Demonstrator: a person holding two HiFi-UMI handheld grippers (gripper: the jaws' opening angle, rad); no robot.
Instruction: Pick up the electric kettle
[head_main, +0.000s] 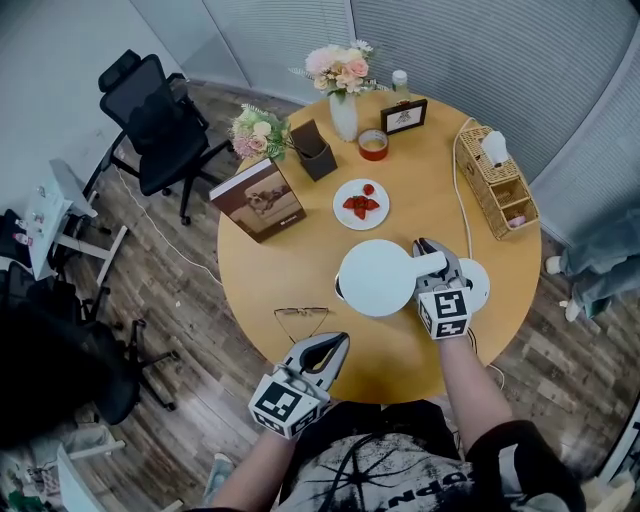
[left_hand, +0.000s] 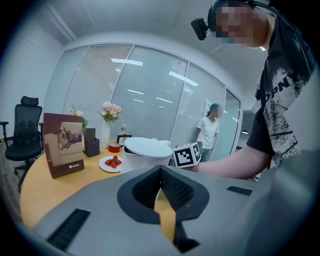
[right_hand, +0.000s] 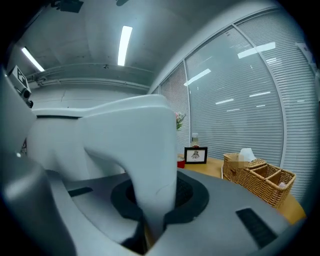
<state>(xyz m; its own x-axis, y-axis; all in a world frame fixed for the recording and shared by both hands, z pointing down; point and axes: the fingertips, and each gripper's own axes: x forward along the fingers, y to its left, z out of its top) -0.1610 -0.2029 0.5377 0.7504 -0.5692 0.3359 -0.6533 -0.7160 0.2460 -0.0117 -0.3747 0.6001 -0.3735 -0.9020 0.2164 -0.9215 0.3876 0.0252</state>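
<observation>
The white electric kettle (head_main: 378, 278) stands right of the middle of the round wooden table (head_main: 300, 270), its flat lid facing up. My right gripper (head_main: 432, 258) comes in from the kettle's right and is shut on its handle. In the right gripper view the thick white handle (right_hand: 145, 150) fills the gap between the jaws of the right gripper (right_hand: 155, 200). My left gripper (head_main: 330, 350) hovers at the table's near edge, shut and holding nothing. From the left gripper (left_hand: 160, 172) the kettle (left_hand: 145, 152) shows ahead, beside the right gripper's marker cube (left_hand: 186, 155).
A white round kettle base (head_main: 478, 285) lies just right of my right gripper. Eyeglasses (head_main: 300, 318) rest near the front edge. Further back are a strawberry plate (head_main: 360, 204), a book (head_main: 258, 200), a wicker basket (head_main: 497, 180), a flower vase (head_main: 342, 105) and a cable (head_main: 462, 215).
</observation>
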